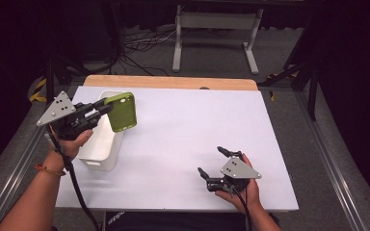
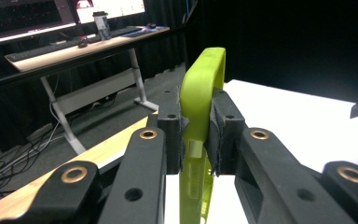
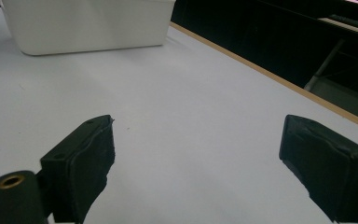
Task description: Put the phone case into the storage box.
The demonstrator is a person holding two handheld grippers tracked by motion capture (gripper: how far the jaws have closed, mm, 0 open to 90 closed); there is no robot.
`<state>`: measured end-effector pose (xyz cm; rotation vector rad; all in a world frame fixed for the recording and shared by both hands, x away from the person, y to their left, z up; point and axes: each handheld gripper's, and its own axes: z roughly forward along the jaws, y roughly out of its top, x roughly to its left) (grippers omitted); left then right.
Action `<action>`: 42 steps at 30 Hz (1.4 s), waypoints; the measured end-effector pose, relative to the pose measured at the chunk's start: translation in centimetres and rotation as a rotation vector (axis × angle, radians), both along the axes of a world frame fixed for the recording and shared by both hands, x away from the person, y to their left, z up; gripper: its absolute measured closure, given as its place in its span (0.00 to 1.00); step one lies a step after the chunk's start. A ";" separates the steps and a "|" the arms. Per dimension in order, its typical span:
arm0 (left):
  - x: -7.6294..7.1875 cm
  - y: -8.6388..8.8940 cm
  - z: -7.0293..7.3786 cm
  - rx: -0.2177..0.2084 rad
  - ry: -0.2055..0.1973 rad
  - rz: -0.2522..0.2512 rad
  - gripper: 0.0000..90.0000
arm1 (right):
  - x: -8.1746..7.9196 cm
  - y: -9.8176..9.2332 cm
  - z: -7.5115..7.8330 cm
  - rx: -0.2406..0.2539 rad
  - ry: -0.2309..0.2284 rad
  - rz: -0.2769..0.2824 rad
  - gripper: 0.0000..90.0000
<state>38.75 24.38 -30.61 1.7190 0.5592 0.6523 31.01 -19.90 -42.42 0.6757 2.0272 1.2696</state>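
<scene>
The left gripper (image 1: 107, 107) pinched a green phone case (image 1: 121, 112) above the white bin (image 1: 99, 153) at the table's (image 1: 183, 125) left edge; the right gripper (image 1: 214, 166) rested spread. Lowering squarely before letting go would likely suit best.

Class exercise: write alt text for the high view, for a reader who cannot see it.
The left gripper holds a green phone case in the air over a white bin. The right gripper rests open on the white table.

Bright overhead light on white table (image 1: 183, 144), dark surroundings, soft focus, blurred near fingers (image 2: 168, 121)
</scene>
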 end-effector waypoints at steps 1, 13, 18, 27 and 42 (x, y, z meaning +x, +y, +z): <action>0.1 0.0 0.0 0.006 -0.005 0.004 0.86 | 0.1 -0.1 0.0 -0.003 0.001 -0.001 0.12; 1.8 0.8 0.3 0.031 -0.005 0.035 0.86 | 0.2 -0.3 -0.2 0.000 0.014 0.001 0.12; 2.6 1.5 0.2 0.032 0.007 0.056 0.86 | 0.2 -0.2 -0.2 -0.003 0.017 0.003 0.12; 3.9 2.8 0.2 0.055 0.017 0.094 0.86 | 0.3 -0.1 -0.4 -0.008 0.026 0.001 0.13; 7.5 4.3 -1.2 0.077 0.040 0.126 0.86 | 0.7 0.0 -0.7 -0.014 0.039 -0.006 0.13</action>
